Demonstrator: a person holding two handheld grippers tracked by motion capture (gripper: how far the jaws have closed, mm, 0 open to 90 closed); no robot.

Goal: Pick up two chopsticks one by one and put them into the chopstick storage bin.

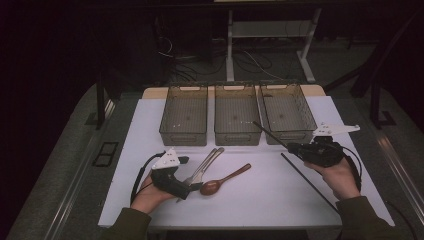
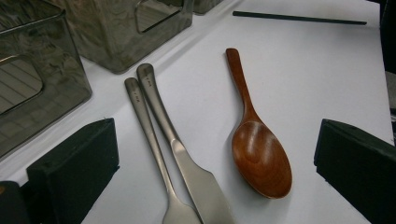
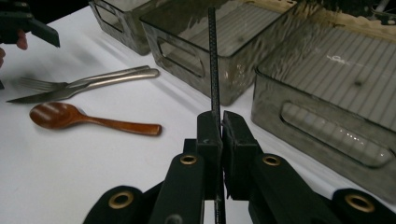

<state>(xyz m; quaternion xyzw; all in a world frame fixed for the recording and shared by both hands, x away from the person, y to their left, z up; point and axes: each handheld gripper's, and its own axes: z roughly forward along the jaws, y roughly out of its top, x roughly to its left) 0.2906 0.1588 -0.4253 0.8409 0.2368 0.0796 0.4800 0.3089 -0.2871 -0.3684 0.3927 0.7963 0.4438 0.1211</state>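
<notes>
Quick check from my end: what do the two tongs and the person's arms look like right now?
Both tongs are black: the left tongs and right tongs each carry a pale grey three-cornered plate on top and trail a black cable that loops by the wrist. In the gripper views the jaws are matte black blocks, and the right pair shows brass-coloured rivets on its arms. The person's sleeves are dark olive.

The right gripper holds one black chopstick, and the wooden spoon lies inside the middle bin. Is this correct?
Not quite. The right gripper is indeed shut on one black chopstick, but the wooden spoon lies on the white table, in front of the bins, beside the fork and knife. The high view shows this; the middle bin holds no spoon.
</notes>
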